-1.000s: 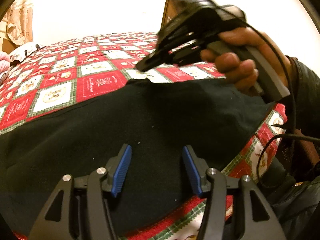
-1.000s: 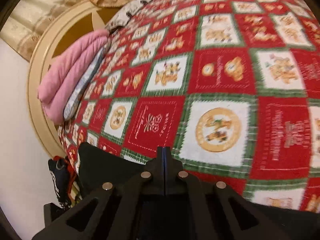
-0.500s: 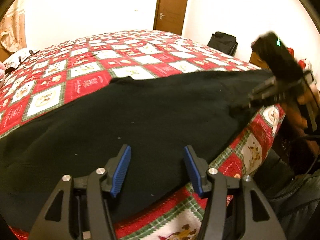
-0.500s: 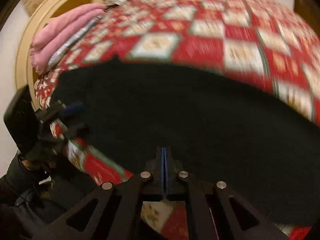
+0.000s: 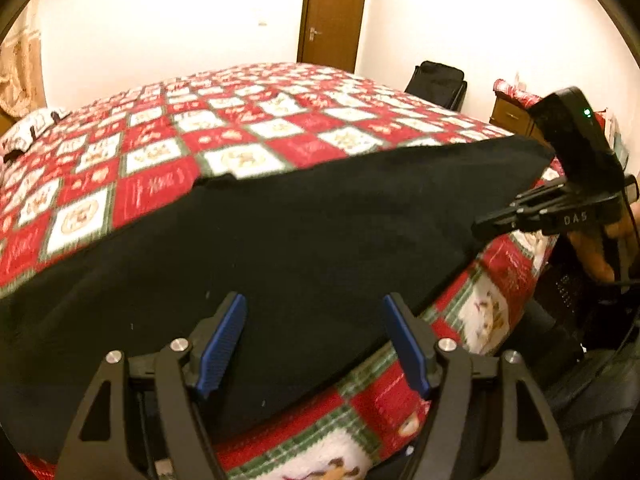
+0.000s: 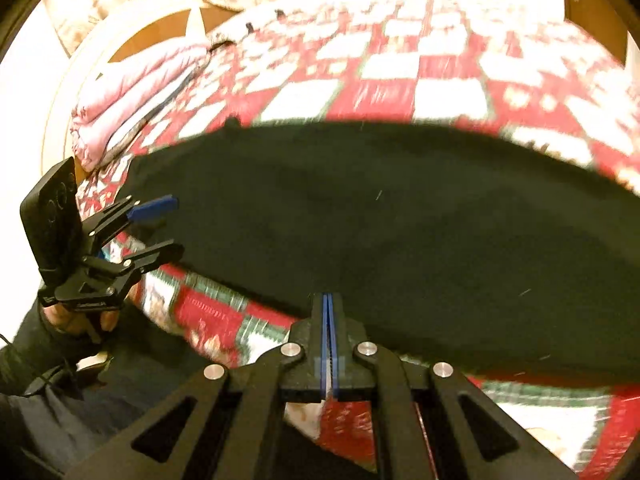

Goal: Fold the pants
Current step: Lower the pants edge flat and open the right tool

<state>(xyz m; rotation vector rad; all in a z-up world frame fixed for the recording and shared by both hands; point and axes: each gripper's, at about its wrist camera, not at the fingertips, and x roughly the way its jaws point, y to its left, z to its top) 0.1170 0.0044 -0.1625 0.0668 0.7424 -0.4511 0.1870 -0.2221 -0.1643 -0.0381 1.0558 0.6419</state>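
Observation:
Black pants point(image 5: 280, 240) lie spread flat along the near edge of a bed with a red, white and green checked quilt point(image 5: 224, 128). They also fill the middle of the right wrist view point(image 6: 400, 216). My left gripper point(image 5: 314, 340) is open, its blue pads just above the pants' near edge. It shows at the left of the right wrist view point(image 6: 164, 226). My right gripper point(image 6: 328, 320) is shut with nothing between the pads, just off the pants' near edge. It shows at the right of the left wrist view point(image 5: 480, 228), at the pants' end.
A pink folded blanket point(image 6: 128, 92) and a round wooden headboard point(image 6: 80, 80) are at the bed's head. A brown door point(image 5: 332, 16), a black bag point(image 5: 436, 80) and a wooden nightstand point(image 5: 512, 112) stand beyond the bed's far side.
My right gripper swung from over the quilt down to the right end of the pants at the bed's near edge. My left gripper stayed open over the pants' near edge.

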